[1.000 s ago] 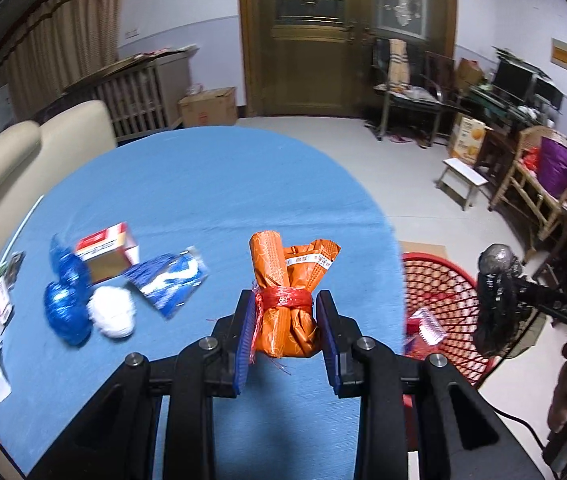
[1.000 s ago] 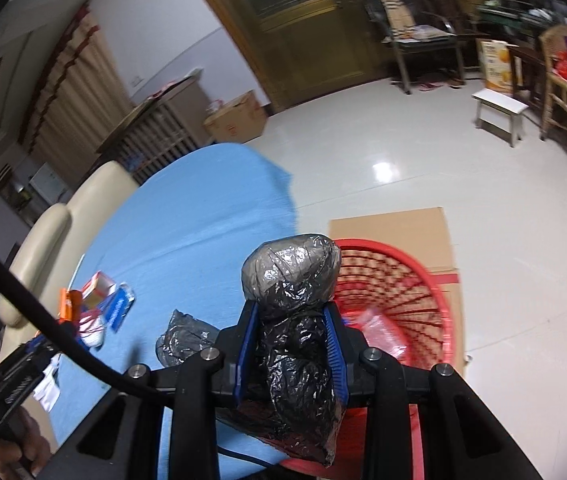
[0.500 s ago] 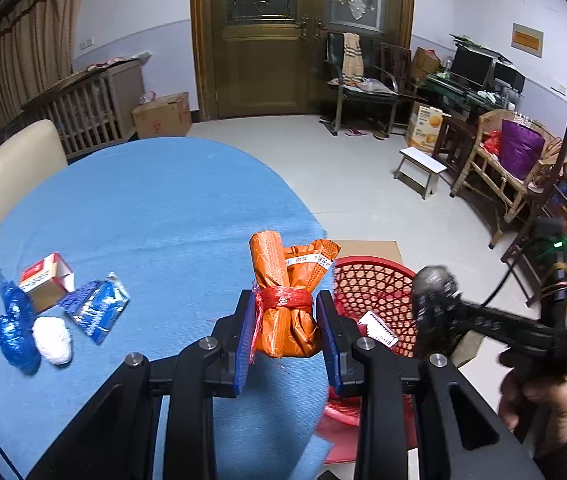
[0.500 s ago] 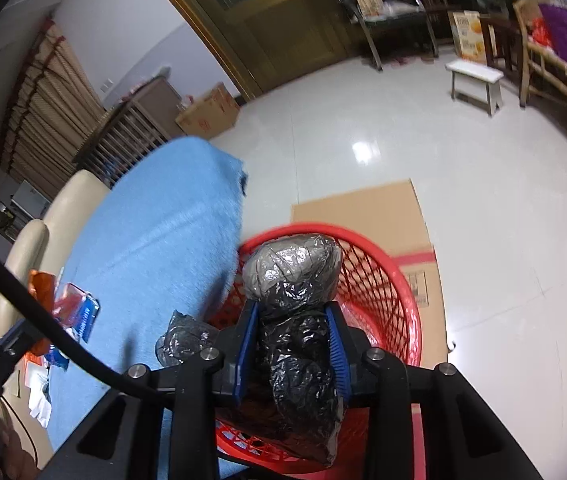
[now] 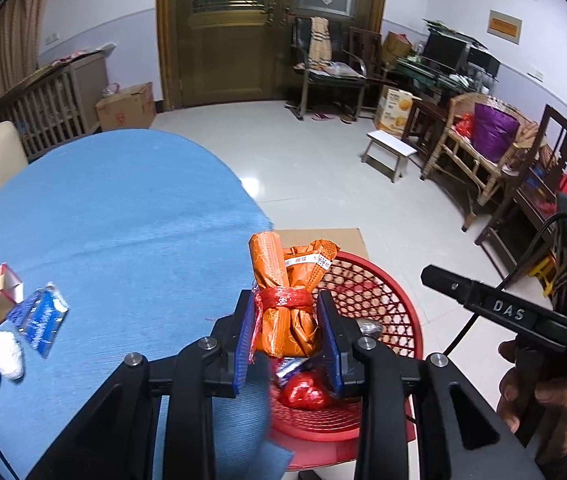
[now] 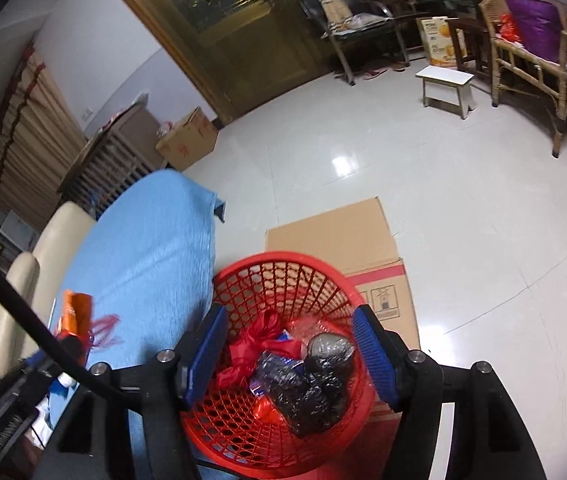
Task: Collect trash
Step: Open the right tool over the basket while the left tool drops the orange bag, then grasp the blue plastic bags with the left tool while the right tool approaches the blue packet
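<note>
1. Carrying: left tool point(image 5: 285, 334) clamps the orange wrapped bundle tied with red netting point(image 5: 285, 300), poised at the red plastic mesh basket's point(image 6: 283, 268) 9 o'clock rim.
2. Right tool point(image 6: 289, 354) hangs agape above the basket; crumpled black plastic bag point(image 6: 315, 384) lies inside.
3. Judged next: shift the bundle over the basket, release.

Dim indoor light is glaring off the floor point(image 6: 343, 164) beyond the red basket point(image 6: 283, 264). Fisheye bending is darkening both views' corners, and the bench point(image 6: 139, 248) edge is blurring.

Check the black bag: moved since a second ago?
Yes. The black bag has left the open right gripper and dropped into the red basket.
</note>
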The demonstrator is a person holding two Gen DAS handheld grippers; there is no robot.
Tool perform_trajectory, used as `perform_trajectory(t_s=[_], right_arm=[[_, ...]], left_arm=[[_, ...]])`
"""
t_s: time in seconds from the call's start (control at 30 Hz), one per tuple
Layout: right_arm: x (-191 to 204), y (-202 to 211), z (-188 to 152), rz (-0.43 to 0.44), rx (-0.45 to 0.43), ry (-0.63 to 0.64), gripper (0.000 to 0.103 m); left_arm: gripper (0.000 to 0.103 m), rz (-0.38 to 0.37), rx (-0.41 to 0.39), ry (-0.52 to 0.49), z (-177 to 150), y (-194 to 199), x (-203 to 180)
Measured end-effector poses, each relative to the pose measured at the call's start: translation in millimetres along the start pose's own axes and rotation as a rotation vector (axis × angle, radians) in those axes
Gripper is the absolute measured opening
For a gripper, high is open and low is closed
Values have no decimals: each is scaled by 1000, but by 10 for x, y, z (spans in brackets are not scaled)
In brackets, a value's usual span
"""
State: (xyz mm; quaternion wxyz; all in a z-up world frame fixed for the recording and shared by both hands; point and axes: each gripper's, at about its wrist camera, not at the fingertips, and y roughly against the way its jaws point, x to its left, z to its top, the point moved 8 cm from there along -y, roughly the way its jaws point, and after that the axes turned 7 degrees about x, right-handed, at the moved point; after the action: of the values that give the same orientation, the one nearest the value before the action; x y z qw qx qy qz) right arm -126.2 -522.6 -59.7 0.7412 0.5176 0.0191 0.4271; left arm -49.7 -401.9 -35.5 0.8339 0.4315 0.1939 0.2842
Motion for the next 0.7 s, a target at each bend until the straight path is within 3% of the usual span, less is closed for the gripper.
perform_trajectory(t_s=[0.07, 0.13, 0.17, 0.2, 0.3, 0.43, 0.7], right_arm=[[-21, 57, 33, -2, -13, -8, 69], [-35, 97, 51, -3, -20, -10, 69], [-40, 118, 61, -4, -24, -11, 69], [-42, 141, 70, -4, -27, -10, 69], [-37, 174, 76, -9, -29, -4, 69], [25, 207, 75, 0, -39, 8, 69], [282, 94, 3, 17, -8, 56, 69]], left_arm=[[38, -17, 15, -16, 8, -67, -72], [56, -31, 33, -32, 17, -167, -144], [73, -37, 36, -42, 23, -197, -160], [84, -34, 43, -50, 24, -228, -167], [84, -30, 73, -74, -14, -286, -142], [84, -23, 43, -28, 3, -152, 67], [84, 37, -23, 179, -190, 240, 928]])
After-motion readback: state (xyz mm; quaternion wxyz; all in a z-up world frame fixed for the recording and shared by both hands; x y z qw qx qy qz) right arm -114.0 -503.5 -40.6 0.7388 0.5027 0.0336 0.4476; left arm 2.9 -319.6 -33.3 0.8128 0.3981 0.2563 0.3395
